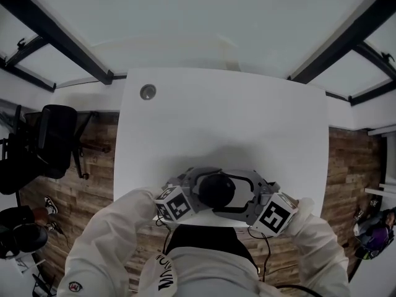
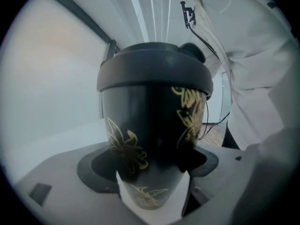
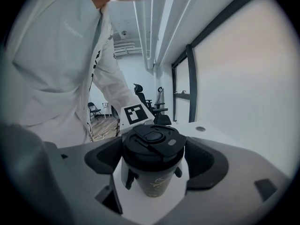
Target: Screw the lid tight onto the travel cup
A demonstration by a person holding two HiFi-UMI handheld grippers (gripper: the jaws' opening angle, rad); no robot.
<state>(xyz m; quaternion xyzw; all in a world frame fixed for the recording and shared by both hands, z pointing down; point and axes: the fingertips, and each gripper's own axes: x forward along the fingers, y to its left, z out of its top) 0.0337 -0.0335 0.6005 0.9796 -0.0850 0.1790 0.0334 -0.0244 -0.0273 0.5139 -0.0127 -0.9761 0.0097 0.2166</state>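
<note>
At the near edge of the white table (image 1: 223, 122), head view: standing upright, long axis vertical, one travel cup (image 1: 216, 189). Being flanked by two grippers, the left gripper (image 1: 197, 193) reaching in from the left and the right gripper (image 1: 242, 200) from the right, both about equally near.

Left gripper view: clamping the travel cup (image 2: 150, 125) low on its patterned body, with the left gripper (image 2: 152, 175) pressing in from both sides and looking up at one lid (image 2: 154, 69) sitting on top.

Right gripper view: looking slightly down on the lid (image 3: 152, 144), straight ahead between the jaws. Hugging its rim on either side, apparently touching, so judging the right gripper (image 3: 153, 159) to be grasping the lid, well above the cup body (image 3: 152, 184). Likely needing a twist about the vertical axis while bracing below.
</note>
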